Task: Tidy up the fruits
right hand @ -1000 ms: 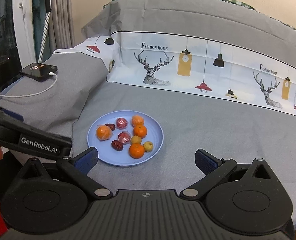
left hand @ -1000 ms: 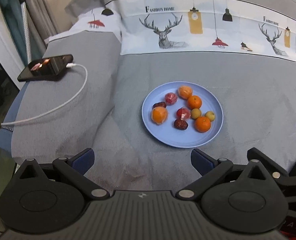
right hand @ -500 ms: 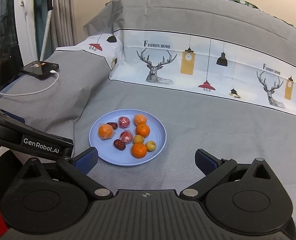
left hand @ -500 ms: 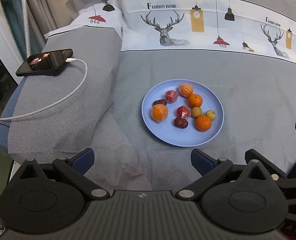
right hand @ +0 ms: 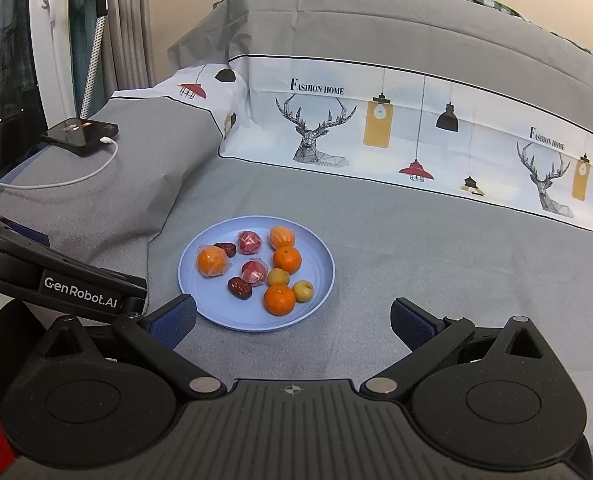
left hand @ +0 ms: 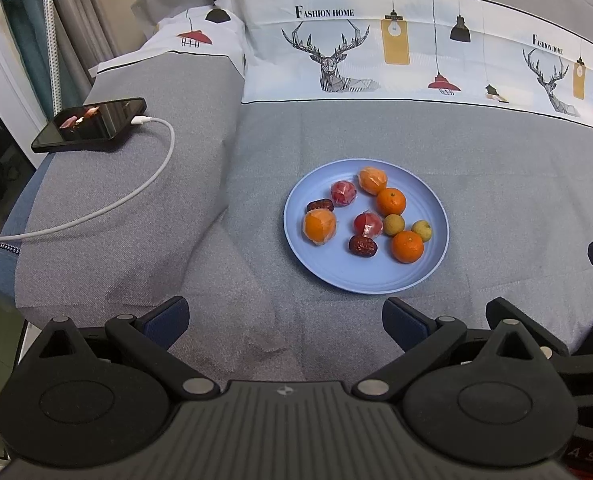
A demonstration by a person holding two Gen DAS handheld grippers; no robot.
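A light blue plate (left hand: 376,278) lies on the grey bed cover and holds several fruits: bare oranges (left hand: 406,246), wrapped oranges (left hand: 319,226), red wrapped fruits (left hand: 343,193), dark red dates (left hand: 363,245) and small yellow-green fruits (left hand: 393,224). My left gripper (left hand: 285,319) is open and empty, short of the plate's near rim. In the right wrist view the plate (right hand: 320,300) lies ahead and left of my right gripper (right hand: 293,322), which is open and empty. The left gripper's body (right hand: 68,284) shows at the left there.
A black phone (left hand: 89,124) on a white charging cable (left hand: 136,196) lies on the raised grey fold at the left. A printed pillow band (left hand: 416,52) runs along the back. The bed edge drops off at the left, by curtains (right hand: 96,40).
Both grippers have moved slightly forward toward the plate, so it sits a little closer and larger. The jaws stayed open. The fruits have not moved.
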